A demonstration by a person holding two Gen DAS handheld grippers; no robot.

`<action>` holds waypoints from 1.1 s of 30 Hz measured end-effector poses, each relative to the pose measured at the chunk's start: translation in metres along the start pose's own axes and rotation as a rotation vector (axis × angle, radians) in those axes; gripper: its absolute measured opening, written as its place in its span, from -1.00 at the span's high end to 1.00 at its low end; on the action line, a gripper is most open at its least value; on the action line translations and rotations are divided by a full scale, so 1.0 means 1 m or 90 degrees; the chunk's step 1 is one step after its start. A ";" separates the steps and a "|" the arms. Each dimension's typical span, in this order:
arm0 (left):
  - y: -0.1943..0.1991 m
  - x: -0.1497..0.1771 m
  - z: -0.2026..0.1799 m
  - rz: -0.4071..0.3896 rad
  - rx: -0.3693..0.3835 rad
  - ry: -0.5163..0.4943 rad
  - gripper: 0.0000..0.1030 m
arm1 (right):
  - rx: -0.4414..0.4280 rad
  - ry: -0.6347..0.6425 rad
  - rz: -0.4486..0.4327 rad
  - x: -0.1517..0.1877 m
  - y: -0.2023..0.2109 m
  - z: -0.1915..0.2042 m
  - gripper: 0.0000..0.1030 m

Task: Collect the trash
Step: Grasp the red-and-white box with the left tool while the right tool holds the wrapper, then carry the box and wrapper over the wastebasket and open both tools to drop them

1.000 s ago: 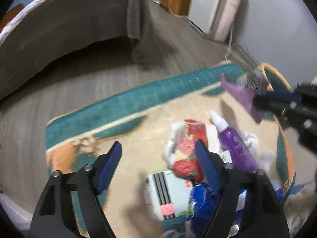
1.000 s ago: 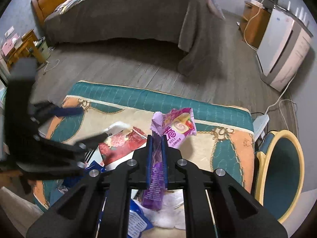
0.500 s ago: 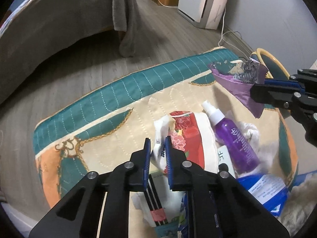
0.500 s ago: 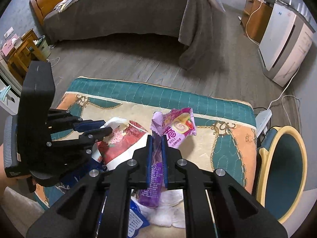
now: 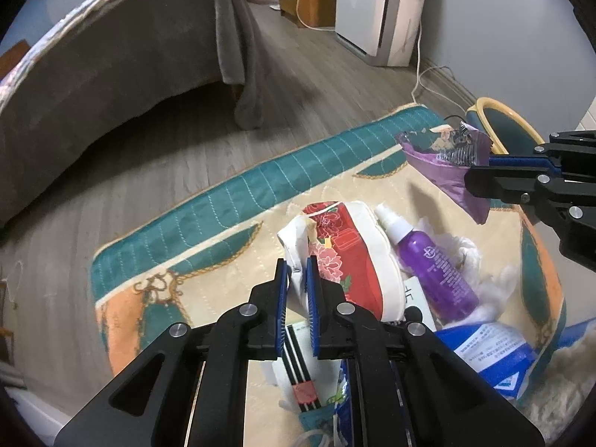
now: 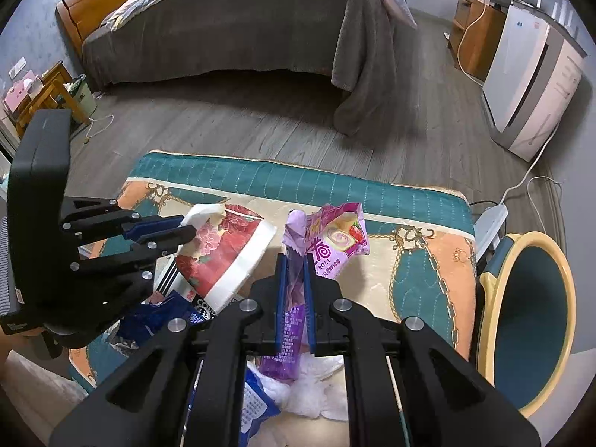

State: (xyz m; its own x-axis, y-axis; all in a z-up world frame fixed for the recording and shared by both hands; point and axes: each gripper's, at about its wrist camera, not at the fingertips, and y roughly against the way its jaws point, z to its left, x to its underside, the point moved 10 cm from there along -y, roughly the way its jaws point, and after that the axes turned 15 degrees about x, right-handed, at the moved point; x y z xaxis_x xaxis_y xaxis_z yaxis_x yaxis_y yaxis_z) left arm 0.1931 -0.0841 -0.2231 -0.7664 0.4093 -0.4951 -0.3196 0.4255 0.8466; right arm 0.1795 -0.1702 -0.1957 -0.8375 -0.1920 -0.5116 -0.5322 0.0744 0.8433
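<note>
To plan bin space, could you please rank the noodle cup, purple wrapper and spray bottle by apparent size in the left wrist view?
1. Noodle cup, largest.
2. and 3. Spray bottle and purple wrapper look similar; the wrapper is farther and crumpled, so unranked.

**Colours of a cluttered bedroom rug**

A cream rug [image 6: 391,257] with teal border and orange corners. A red floral cup [image 5: 346,246] with white rim. A purple wrapper [image 6: 327,238], a purple spray bottle [image 5: 432,260], a teal bin [image 6: 529,320] rimmed yellow, grey bedspread [image 6: 260,18].
</note>
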 end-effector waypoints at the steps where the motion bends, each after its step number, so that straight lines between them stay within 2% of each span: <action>1: 0.001 -0.001 -0.001 -0.003 -0.003 0.000 0.79 | 0.000 0.000 -0.001 0.000 0.001 0.000 0.84; 12: 0.039 -0.011 -0.008 -0.058 -0.023 -0.001 0.79 | 0.004 -0.018 -0.028 -0.001 0.022 -0.010 0.84; 18: 0.060 -0.014 -0.012 -0.089 -0.023 0.020 0.79 | 0.004 -0.036 -0.048 -0.006 0.038 -0.022 0.84; 29: 0.092 -0.027 -0.035 -0.131 -0.046 0.017 0.79 | -0.010 -0.088 -0.075 -0.021 0.054 -0.061 0.84; 33: 0.094 -0.036 -0.050 -0.143 -0.038 0.018 0.79 | 0.003 -0.106 -0.086 -0.022 0.059 -0.087 0.84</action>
State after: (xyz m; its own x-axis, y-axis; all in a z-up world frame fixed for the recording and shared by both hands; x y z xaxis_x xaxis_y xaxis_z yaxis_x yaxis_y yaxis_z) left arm 0.1626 -0.0995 -0.1157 -0.6879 0.2860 -0.6671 -0.5154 0.4547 0.7264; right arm 0.1774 -0.2462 -0.1203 -0.7668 -0.0361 -0.6408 -0.6417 0.0632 0.7643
